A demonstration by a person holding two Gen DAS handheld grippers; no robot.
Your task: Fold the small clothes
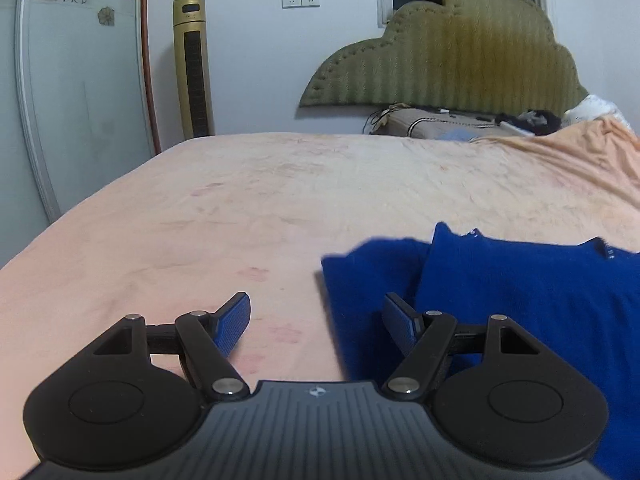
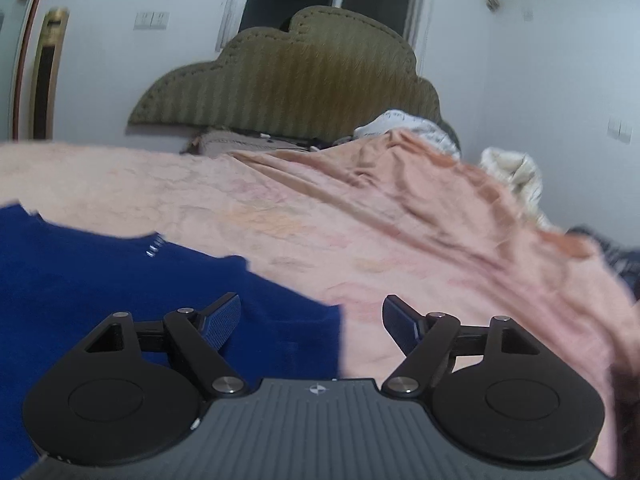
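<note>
A deep blue garment point(image 1: 520, 300) lies flat on the pink bedspread point(image 1: 240, 208), partly folded, with one layer lapped over another. In the left wrist view it fills the lower right. My left gripper point(image 1: 316, 320) hovers at its left edge, jaws wide apart and nothing between them; its right finger point(image 1: 400, 322) is over the blue cloth, the left finger over the bedspread. In the right wrist view the garment point(image 2: 100, 280) fills the lower left. My right gripper point(image 2: 312, 320) stands open over the garment's right edge with nothing gripped.
A green scalloped headboard point(image 1: 452, 52) stands at the far end of the bed, with pillows and clutter point(image 1: 460, 122) in front of it. A gold tower fan point(image 1: 192, 64) stands by the wall at left. Rumpled pink bedding point(image 2: 440, 208) rises to the right.
</note>
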